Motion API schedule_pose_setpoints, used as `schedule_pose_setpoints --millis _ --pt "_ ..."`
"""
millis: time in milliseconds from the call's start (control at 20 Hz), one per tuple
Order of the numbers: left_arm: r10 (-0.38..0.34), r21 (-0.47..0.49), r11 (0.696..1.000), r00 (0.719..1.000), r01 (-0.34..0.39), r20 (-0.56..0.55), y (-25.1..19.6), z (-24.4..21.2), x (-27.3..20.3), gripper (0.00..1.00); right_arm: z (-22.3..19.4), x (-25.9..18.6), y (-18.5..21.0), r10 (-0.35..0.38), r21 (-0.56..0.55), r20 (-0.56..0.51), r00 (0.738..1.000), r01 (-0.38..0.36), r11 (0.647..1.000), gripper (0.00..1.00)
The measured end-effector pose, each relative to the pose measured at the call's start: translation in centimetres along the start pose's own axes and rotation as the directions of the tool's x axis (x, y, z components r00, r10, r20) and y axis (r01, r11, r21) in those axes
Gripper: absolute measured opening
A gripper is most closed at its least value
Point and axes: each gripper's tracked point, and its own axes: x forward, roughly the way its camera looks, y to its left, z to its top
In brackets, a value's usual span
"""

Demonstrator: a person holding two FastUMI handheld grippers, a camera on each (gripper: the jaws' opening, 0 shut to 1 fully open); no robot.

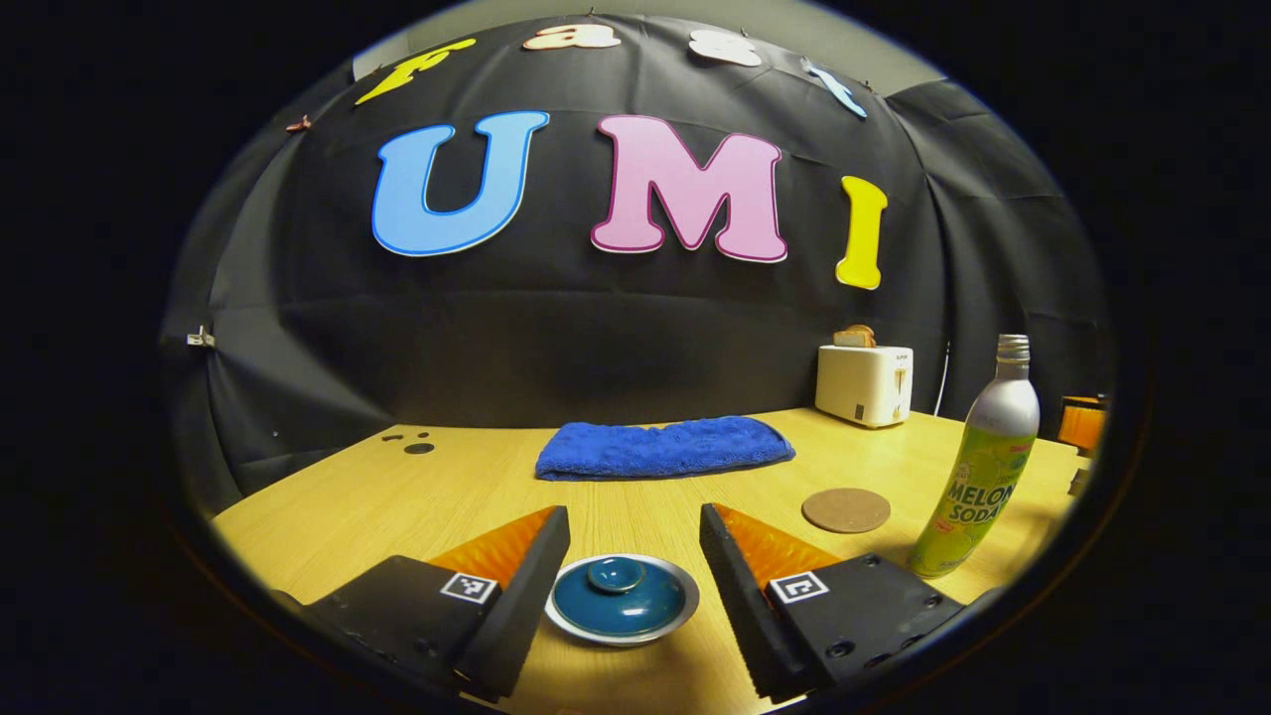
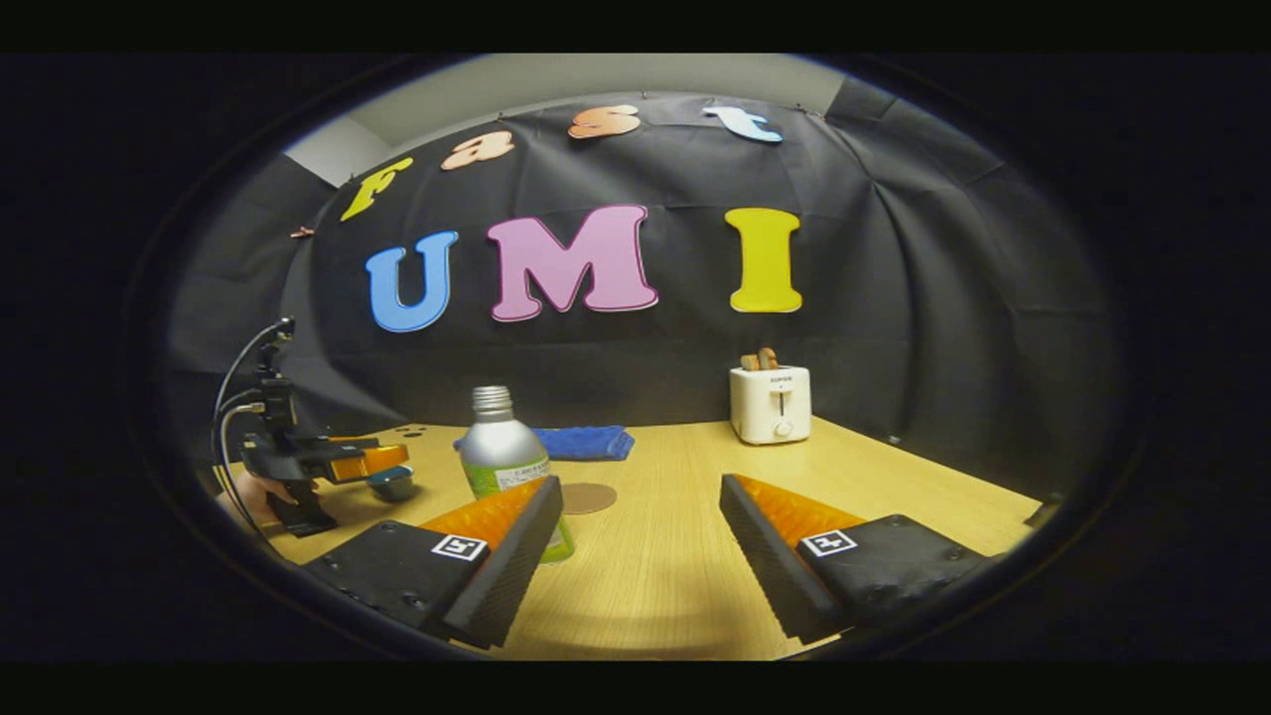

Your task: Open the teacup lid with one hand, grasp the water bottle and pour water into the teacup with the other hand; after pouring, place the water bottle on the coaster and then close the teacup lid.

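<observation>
Nothing done yet: your left gripper (image 1: 634, 556) is wide open around the lidded teacup (image 1: 622, 599), right gripper (image 2: 640, 541) open and empty, water bottle (image 1: 978, 467) standing beside the coaster (image 1: 846, 509)

A pale wood-grain table (image 1: 635, 516) carries a deep teal teacup lid (image 1: 622, 598) with a white rim. At its one o'clock lies a plain brown cork coaster (image 1: 846, 509). At three o'clock stands a silver water bottle (image 1: 978, 463) with a lime-green label and a bare metallic neck. At twelve o'clock, a royal-blue folded towel (image 1: 663, 447). Further toward one o'clock, a cream toaster (image 1: 864, 383) holds golden-brown toast (image 1: 854, 336).
</observation>
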Motion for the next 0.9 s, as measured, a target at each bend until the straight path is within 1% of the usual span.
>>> schedule_pose_setpoints --millis 100,150,200,250,300,400,450,600,650,700,750,800,850,900 --pt "0.005 0.002 1.0 1.0 -0.005 -0.004 0.2 -0.2 0.4 0.8 0.0 -0.1 0.5 0.013 0.003 0.01 1.0 -0.013 1.0 0.99" --pt "0.005 0.004 1.0 1.0 -0.005 0.0 0.1 0.0 0.7 0.76 -0.1 -0.1 0.5 0.004 -0.006 0.013 1.0 -0.004 1.0 0.99" --pt "0.007 0.006 1.0 1.0 -0.007 -0.011 0.2 -0.2 0.8 0.73 -0.6 -0.1 0.6 0.0 -0.018 0.007 1.0 0.001 1.0 0.99" --pt "0.006 0.007 1.0 1.0 -0.005 -0.017 0.1 -0.4 0.7 0.7 -0.8 -0.1 1.1 0.007 -0.028 0.001 1.0 -0.007 1.0 0.99" --pt "0.005 0.01 1.0 1.0 -0.005 -0.027 0.1 -0.5 0.9 0.69 -0.9 -0.2 1.7 0.019 -0.037 -0.001 1.0 -0.019 0.999 0.99" --pt "0.011 0.018 1.0 0.999 -0.011 -0.041 0.0 -0.7 1.0 0.63 -0.9 -0.2 2.6 0.043 -0.05 -0.006 0.999 -0.044 0.998 0.99" --pt "0.017 0.023 1.0 0.999 -0.016 -0.048 0.1 -0.9 1.0 0.55 -1.0 -0.1 3.1 0.056 -0.051 -0.008 0.998 -0.056 0.997 0.99" --pt "0.031 0.031 0.999 0.998 -0.03 -0.056 0.3 -1.0 1.1 0.51 -1.4 -0.1 4.2 0.085 -0.046 -0.019 0.996 -0.086 0.995 0.99" --pt "0.04 0.036 0.999 0.997 -0.038 -0.061 0.5 -1.1 1.1 0.47 -1.4 -0.2 4.5 0.089 -0.047 -0.021 0.996 -0.09 0.995 0.99" --pt "0.052 0.042 0.998 0.996 -0.049 -0.067 0.7 -1.3 1.2 0.45 -1.5 -0.2 4.6 0.092 -0.048 -0.022 0.995 -0.093 0.994 0.99" --pt "0.061 0.043 0.997 0.996 -0.058 -0.066 0.9 -1.2 1.1 0.38 -1.6 -0.2 4.8 0.098 -0.049 -0.024 0.995 -0.099 0.994 0.99" --pt "0.064 0.039 0.997 0.996 -0.062 -0.065 1.0 -1.1 0.9 0.35 -1.6 -0.2 5.0 0.103 -0.05 -0.025 0.994 -0.104 0.993 0.99" --pt "0.068 0.034 0.997 0.996 -0.066 -0.058 1.1 -1.1 0.9 0.28 -1.6 -0.2 5.1 0.104 -0.05 -0.026 0.994 -0.105 0.993 0.99" --pt "0.079 0.028 0.997 0.996 -0.077 -0.047 1.4 -0.9 0.9 0.25 -1.7 -0.1 5.2 0.106 -0.047 -0.028 0.994 -0.107 0.993 0.99"
